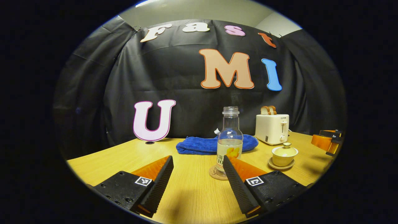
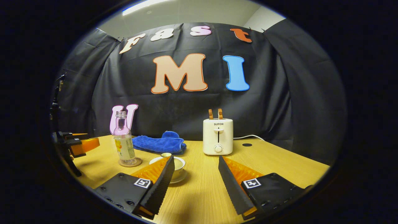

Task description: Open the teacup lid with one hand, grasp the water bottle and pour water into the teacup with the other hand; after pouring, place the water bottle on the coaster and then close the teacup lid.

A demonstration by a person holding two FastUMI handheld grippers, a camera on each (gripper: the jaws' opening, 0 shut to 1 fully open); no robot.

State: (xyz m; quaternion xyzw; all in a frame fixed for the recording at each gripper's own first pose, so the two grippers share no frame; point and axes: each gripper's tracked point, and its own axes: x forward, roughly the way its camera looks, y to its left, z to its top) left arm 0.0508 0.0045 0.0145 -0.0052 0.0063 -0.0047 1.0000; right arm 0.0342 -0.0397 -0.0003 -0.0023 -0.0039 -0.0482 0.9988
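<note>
A clear glass water bottle (image 1: 230, 141), uncapped and partly filled, stands on a round cork coaster (image 1: 215, 174) in the left gripper view. My left gripper (image 1: 197, 165) is open just in front of it, the bottle close behind the right finger. To its right sits a cream teacup (image 1: 284, 154) with its lid on, resting on a saucer. In the right gripper view the teacup (image 2: 178, 164) is partly hidden behind the left finger of my open right gripper (image 2: 194, 166). The water bottle (image 2: 123, 141) on its coaster (image 2: 136, 162) stands farther left, near the left gripper (image 2: 77, 144).
A folded blue towel (image 1: 202, 144) lies behind the bottle. A white toaster (image 2: 218, 136) holding two bread slices stands at the back, its cord trailing right. The wooden table (image 2: 279, 161) runs wide to the right of the toaster.
</note>
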